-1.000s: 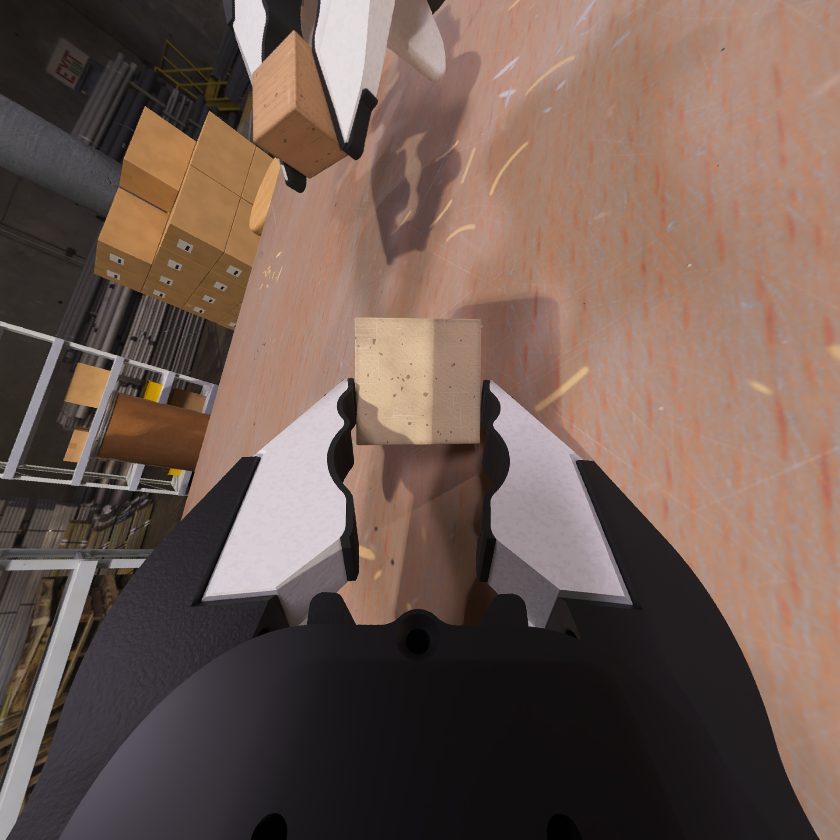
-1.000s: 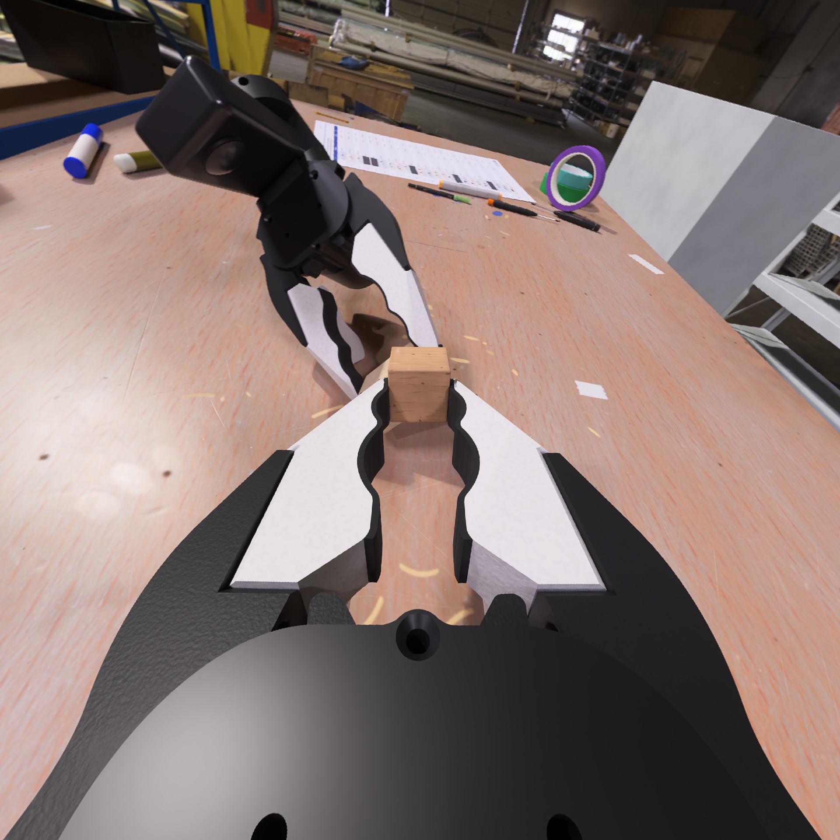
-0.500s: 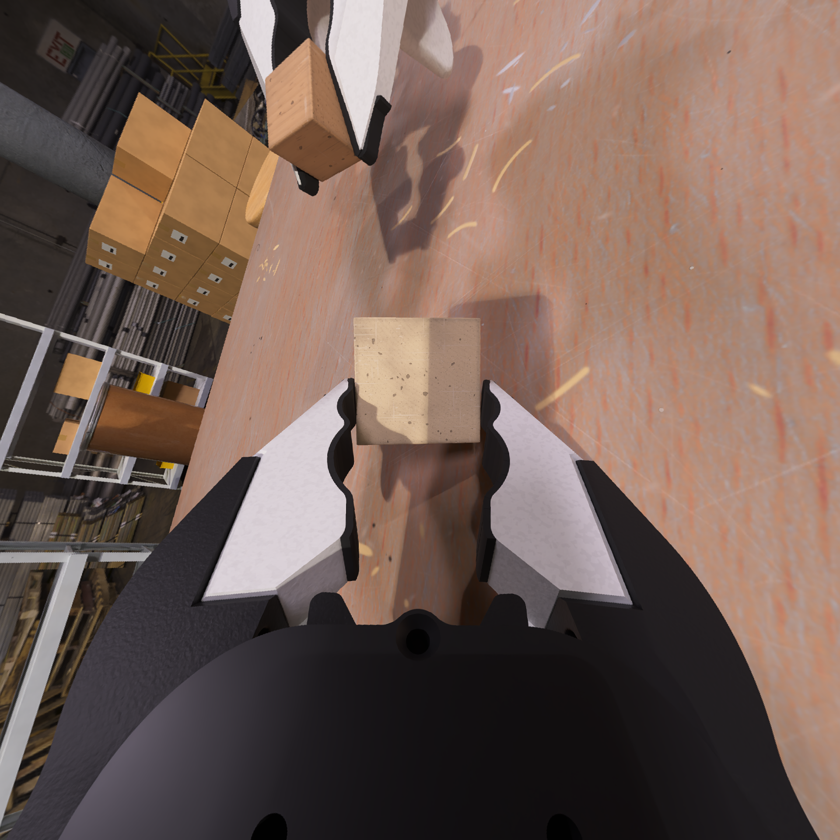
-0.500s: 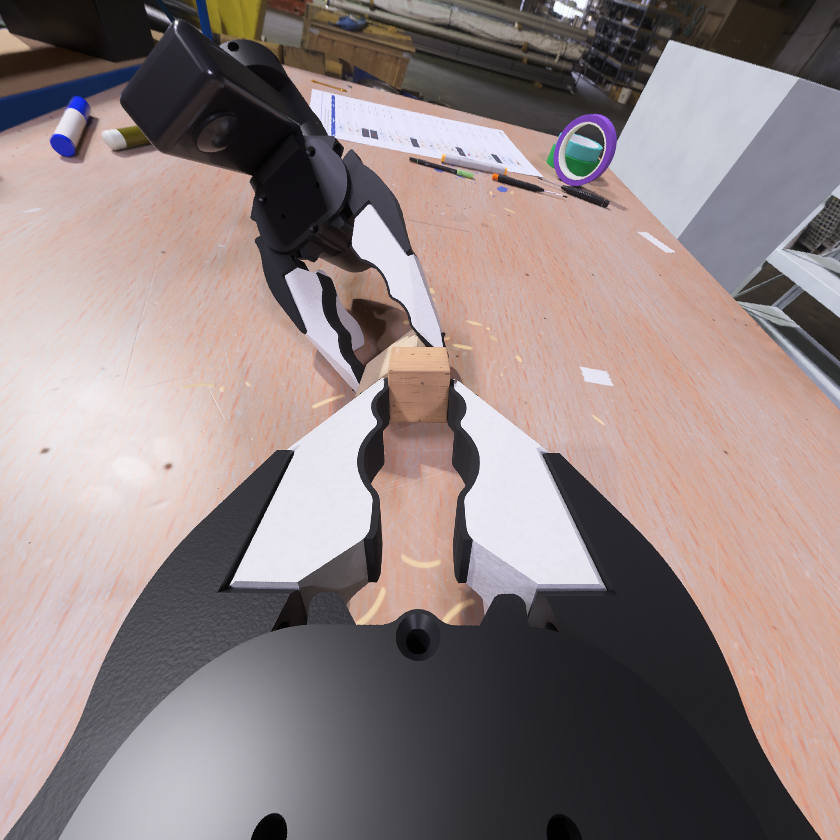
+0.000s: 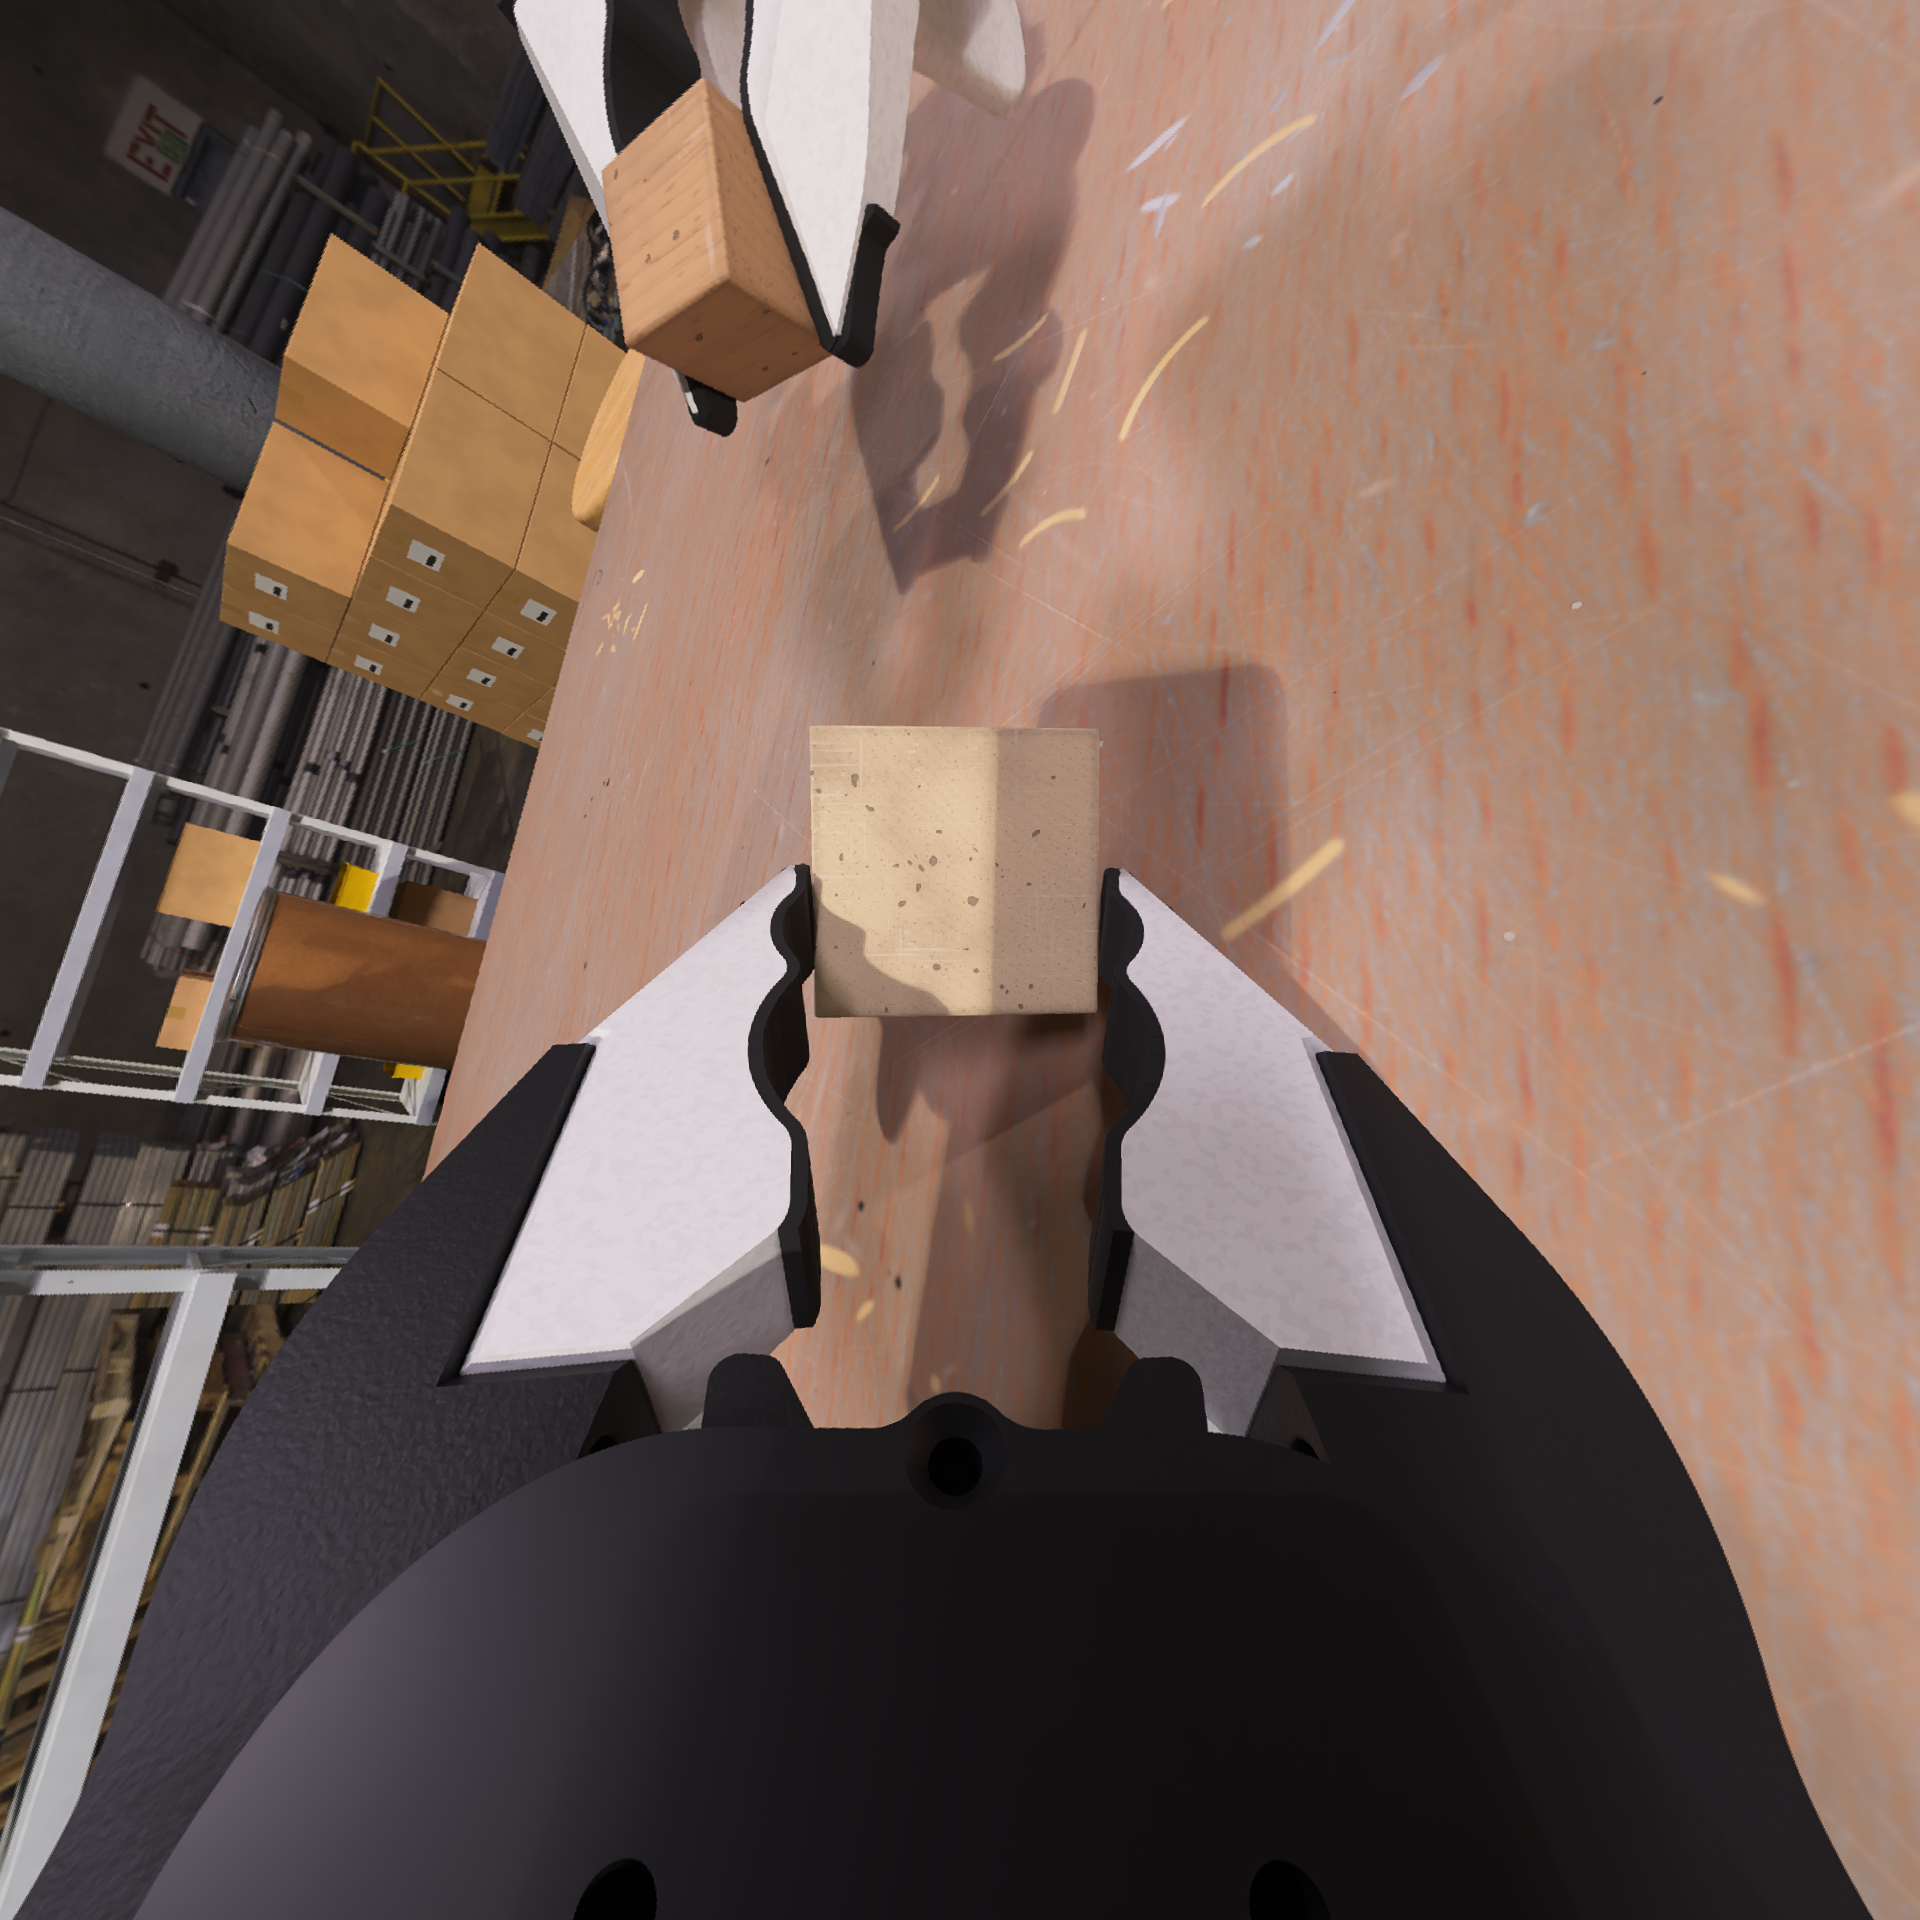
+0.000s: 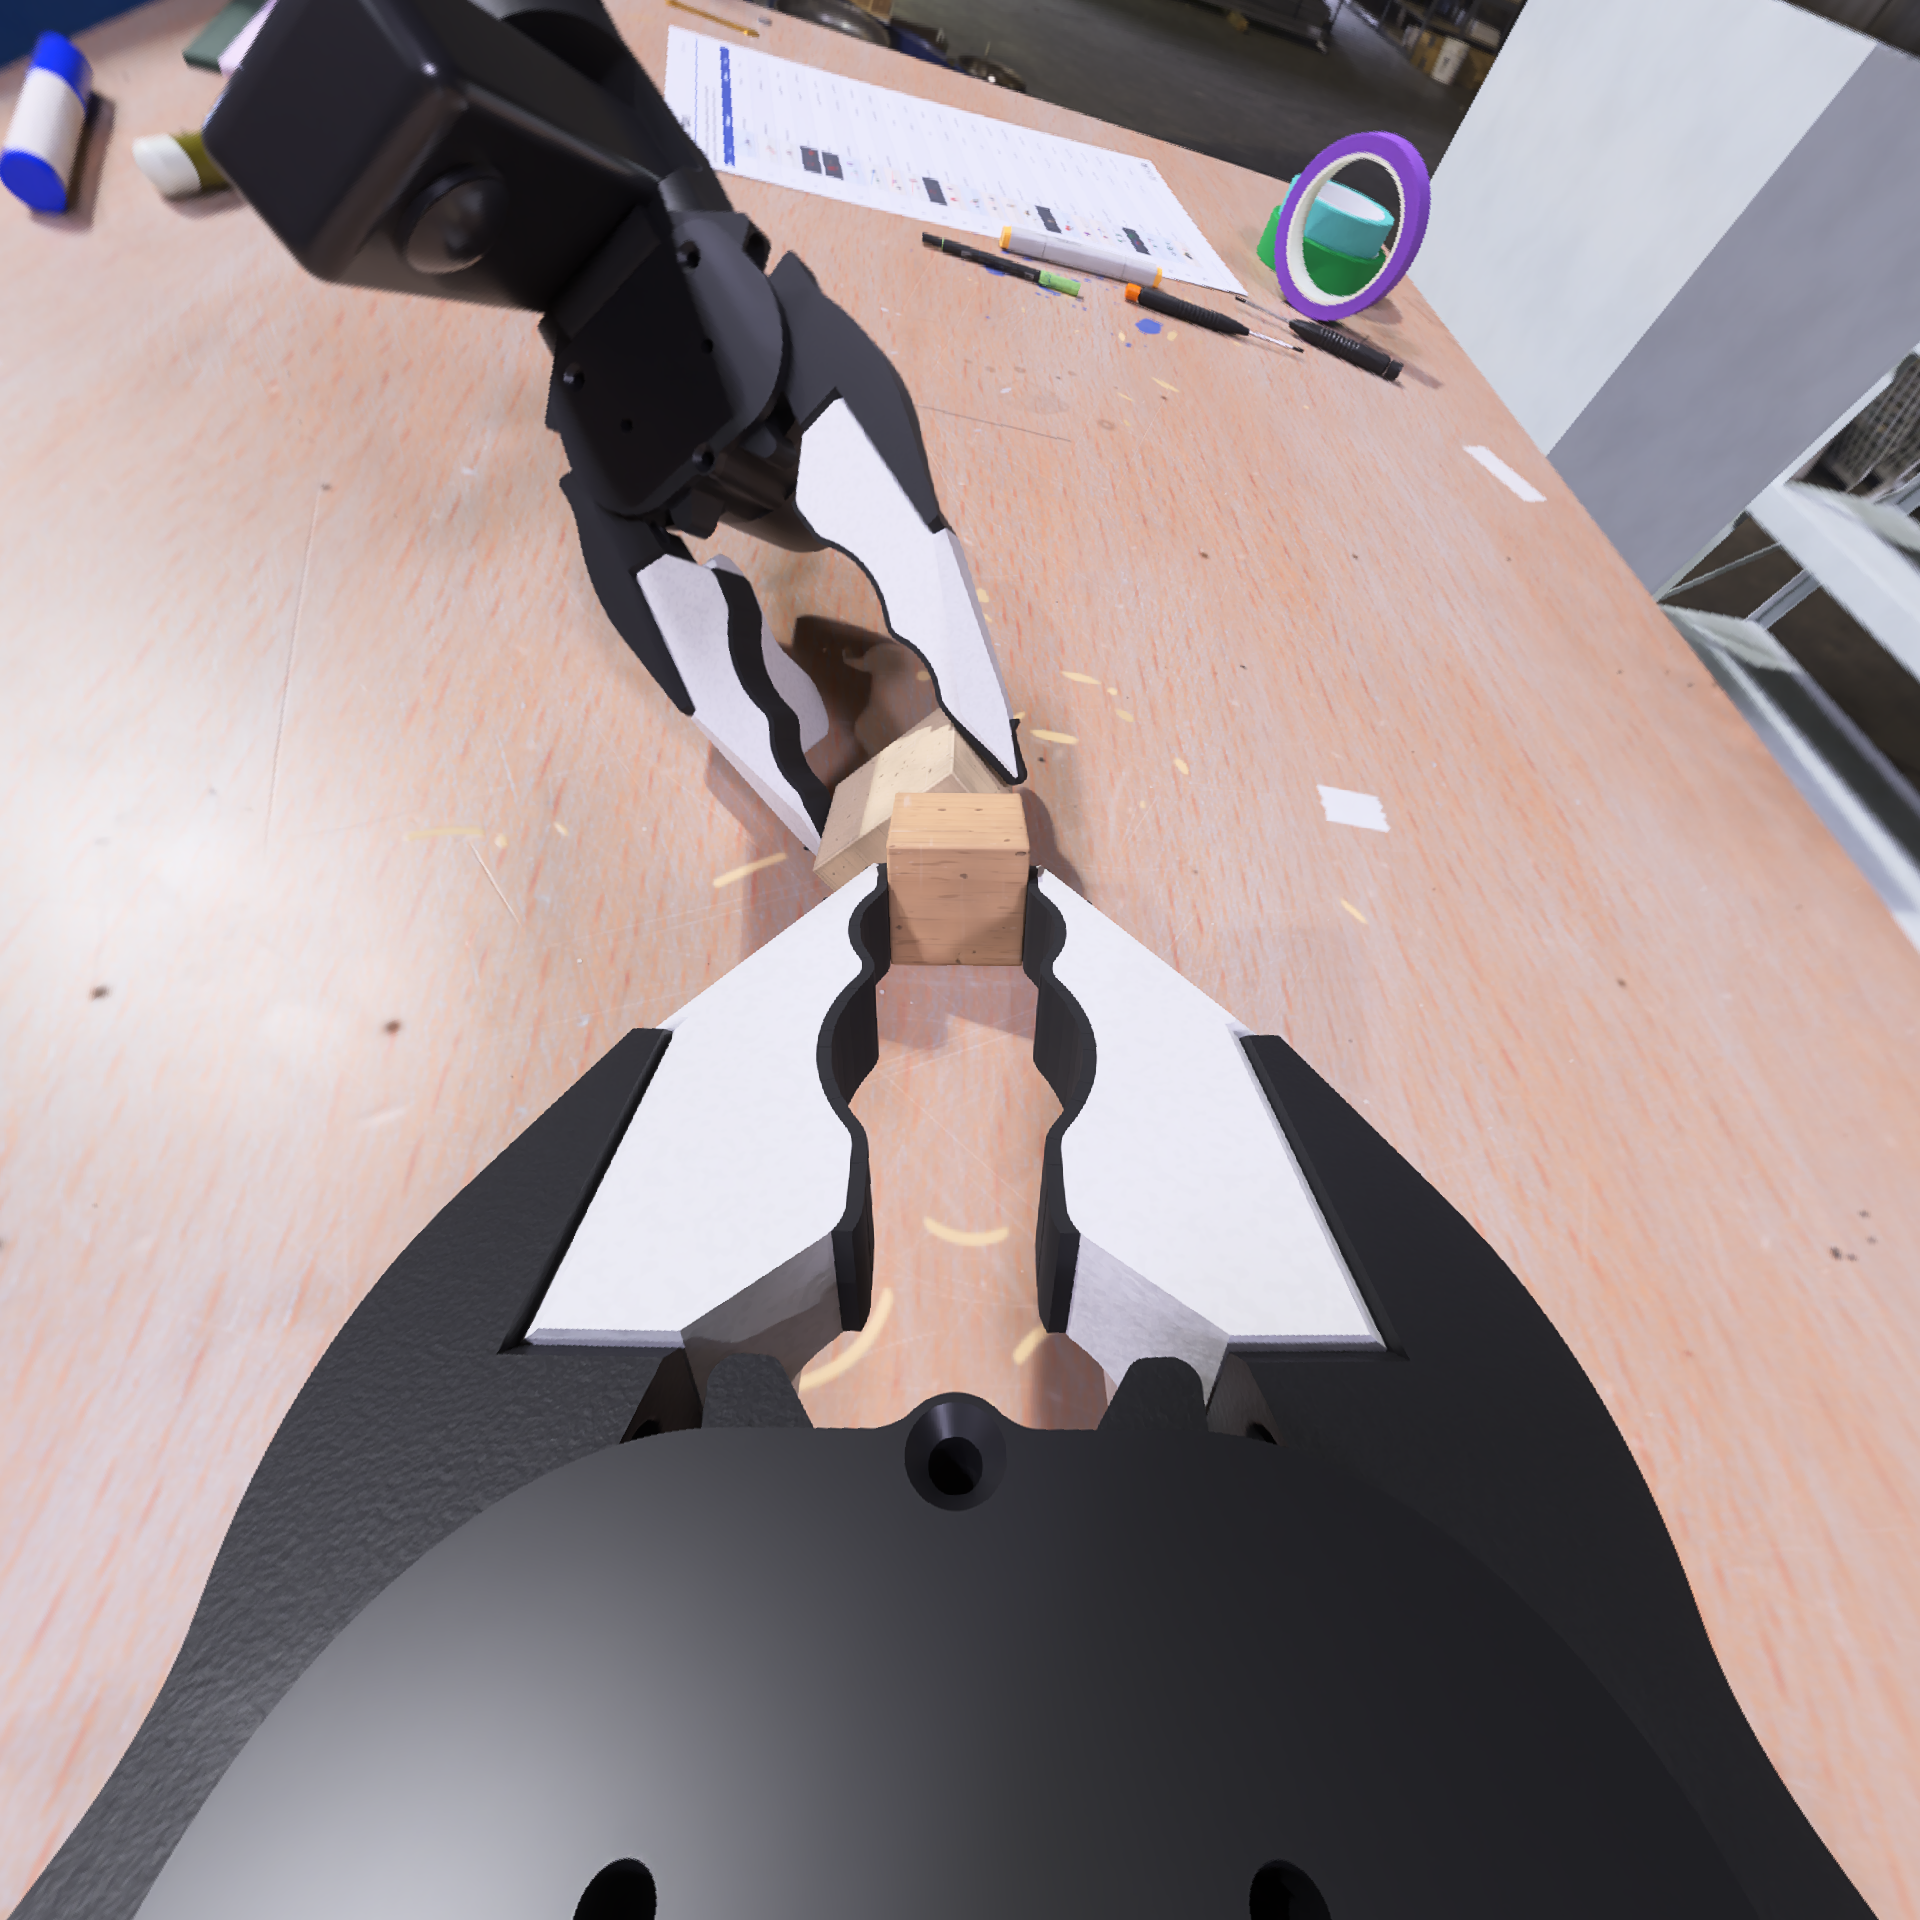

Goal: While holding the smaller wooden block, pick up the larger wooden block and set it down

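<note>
My left gripper (image 5: 954, 883) is shut on the larger, pale wooden block (image 5: 954, 873) and holds it low over the wooden table (image 5: 1455, 727). I cannot tell whether the block touches the table. My right gripper (image 6: 956, 883) is shut on the smaller, orange-brown wooden block (image 6: 956, 878), held above the table. In the right wrist view the left gripper (image 6: 914, 805) points down just beyond it with the pale block (image 6: 883, 800) tilted between its tips. In the left wrist view the right gripper (image 5: 790, 379) and small block (image 5: 712, 249) are at the top.
At the far side of the table lie a paper sheet (image 6: 935, 135), pens (image 6: 1081, 260), a purple tape roll (image 6: 1351, 223) and a blue-capped tube (image 6: 42, 135). A grey-white panel (image 6: 1662, 208) stands right. Off the table edge are cardboard boxes (image 5: 416, 499) and a white rack (image 5: 260, 935).
The right gripper with the small block has moved closer to the left gripper, which now looks larger in its view. The left gripper has barely moved. Both stay shut.
</note>
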Motion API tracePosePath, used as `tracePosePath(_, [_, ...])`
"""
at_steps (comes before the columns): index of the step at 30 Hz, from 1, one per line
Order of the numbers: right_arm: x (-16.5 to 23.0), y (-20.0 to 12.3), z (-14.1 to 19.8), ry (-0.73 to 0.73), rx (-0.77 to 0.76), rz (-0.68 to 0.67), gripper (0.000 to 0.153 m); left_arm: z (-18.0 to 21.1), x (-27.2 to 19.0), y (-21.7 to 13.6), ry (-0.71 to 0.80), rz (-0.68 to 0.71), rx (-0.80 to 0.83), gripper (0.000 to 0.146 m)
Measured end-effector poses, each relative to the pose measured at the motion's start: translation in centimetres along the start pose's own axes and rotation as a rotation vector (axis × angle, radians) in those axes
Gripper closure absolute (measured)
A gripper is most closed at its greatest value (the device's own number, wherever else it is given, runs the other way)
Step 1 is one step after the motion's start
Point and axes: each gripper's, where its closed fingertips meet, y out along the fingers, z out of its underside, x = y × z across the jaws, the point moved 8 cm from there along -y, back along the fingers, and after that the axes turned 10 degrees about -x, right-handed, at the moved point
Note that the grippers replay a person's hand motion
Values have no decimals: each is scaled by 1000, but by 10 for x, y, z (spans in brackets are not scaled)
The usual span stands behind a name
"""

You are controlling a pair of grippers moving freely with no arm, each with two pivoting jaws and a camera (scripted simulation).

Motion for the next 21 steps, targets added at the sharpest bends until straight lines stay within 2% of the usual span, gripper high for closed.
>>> tracePosePath(2, [-3,1,2,61,-12,1,128,0,0,0,-12,-2,3,91])
tracePosePath(11, [-13,1,12,581,-58,63,128,1,1,0,-46,-18,15,90])
tracePosePath(13, [-12,0,13,596,-64,81,128,1,1,1,-50,-16,14,90])
tracePosePath(18, [-10,-3,8,505,-47,109,128,2,3,2,-66,-2,10,90])
tracePosePath(21, [-11,-6,7,524,-49,106,128,2,3,2,-59,-5,6,90])
